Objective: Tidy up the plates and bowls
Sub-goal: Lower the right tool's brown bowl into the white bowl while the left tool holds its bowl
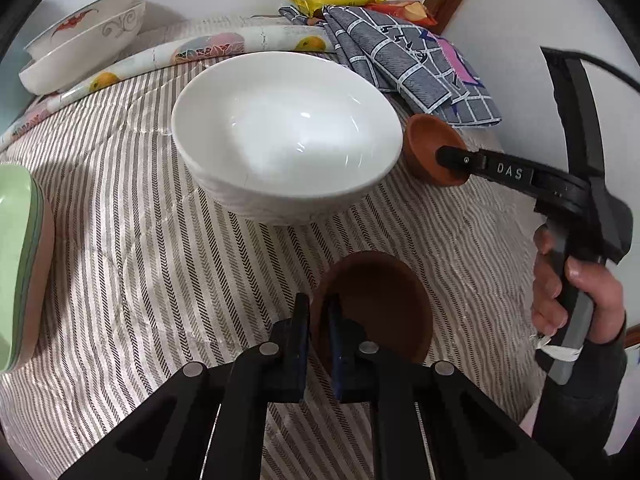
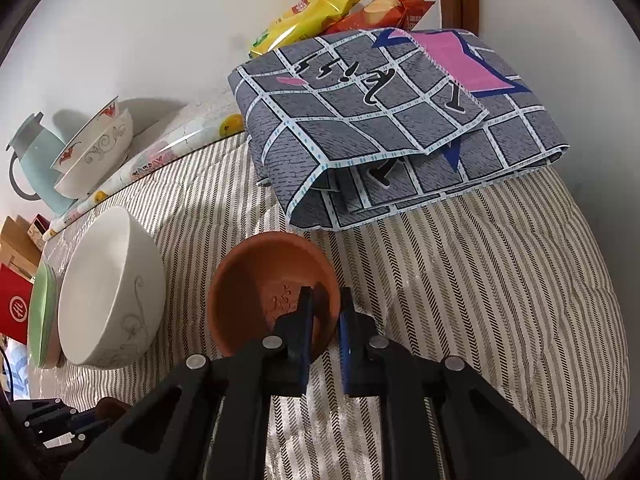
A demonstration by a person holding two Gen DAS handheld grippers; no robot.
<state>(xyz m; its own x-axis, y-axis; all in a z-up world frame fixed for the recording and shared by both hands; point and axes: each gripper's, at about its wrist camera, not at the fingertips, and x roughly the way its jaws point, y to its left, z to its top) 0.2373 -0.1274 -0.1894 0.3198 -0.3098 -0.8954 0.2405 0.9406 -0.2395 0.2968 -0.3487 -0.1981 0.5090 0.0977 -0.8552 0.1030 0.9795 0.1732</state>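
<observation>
Readable text first: right gripper [image 1: 450, 158] arm shows "DAS" in white, right of centre in the left wrist view. Red box [image 2: 14, 308] at the left edge of the right wrist view carries a white round logo, letters not legible to us. Yellow snack bag [image 2: 308, 12] and orange chip bag [image 2: 390, 10] at top centre have print too small to read. Grey checked cloth [image 2: 400, 120] upper right has black script characters we can't make out.

Left gripper [image 1: 319, 320], bottom centre of its own view: jaws nearly closed, pinching the near rim of a dark brown saucer [image 1: 380, 304], one finger inside the rim, one outside. Saucer sits on or just above the striped tablecloth [image 1: 140, 260]; we can't tell which.

Right gripper [image 2: 325, 312], bottom centre of its own view: narrow gap, clamped on the near wall of a small terracotta bowl [image 2: 256, 280], left finger inside, right finger outside. The bowl sits tilted, just below the cloth.

Large white bowl [image 1: 286, 132] sits centre frame in the left view, between the two brown pieces. Green plates [image 1: 16, 264] stack at the left edge. Two patterned bowls [image 1: 88, 36] are nested upper left, beside a pale blue kettle [image 2: 34, 160].
</observation>
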